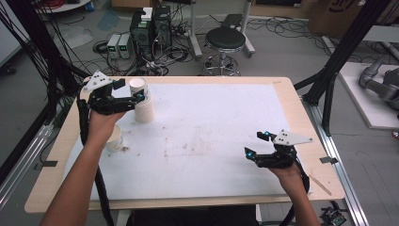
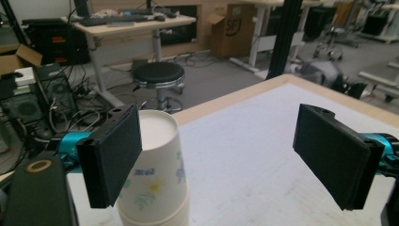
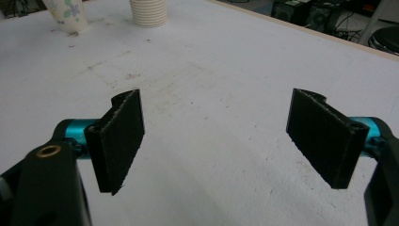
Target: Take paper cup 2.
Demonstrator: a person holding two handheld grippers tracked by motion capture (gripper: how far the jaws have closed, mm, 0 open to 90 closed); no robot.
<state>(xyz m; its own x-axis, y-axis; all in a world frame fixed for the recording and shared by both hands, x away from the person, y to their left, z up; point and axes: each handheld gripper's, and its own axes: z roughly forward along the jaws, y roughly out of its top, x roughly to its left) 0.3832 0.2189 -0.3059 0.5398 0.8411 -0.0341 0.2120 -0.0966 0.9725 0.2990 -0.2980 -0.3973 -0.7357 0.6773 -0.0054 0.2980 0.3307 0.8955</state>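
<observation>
A tall stack of paper cups point(image 1: 143, 104) stands upright at the back left of the white table top point(image 1: 211, 117). My left gripper point(image 1: 128, 91) is raised beside the stack's top, jaws open. In the left gripper view the floral top cup point(image 2: 157, 174) sits just inside the left pad point(image 2: 113, 160) and far from the right pad. I cannot tell whether the left pad touches it. A single floral cup point(image 1: 114, 140) stands nearer, partly hidden by the left hand. My right gripper point(image 1: 256, 143) hovers at the front right, open with nothing between its pads point(image 3: 120, 141); the single cup point(image 3: 66, 14) and the stack point(image 3: 148, 12) lie beyond it.
Brown stains mark the middle of the table top point(image 1: 183, 146). A wooden stick point(image 1: 320, 183) lies at the front right edge. Beyond the far edge stand a black stool point(image 1: 226, 40) and computer boxes point(image 1: 150, 28) among cables. Black frame posts point(image 1: 339, 56) rise at the right.
</observation>
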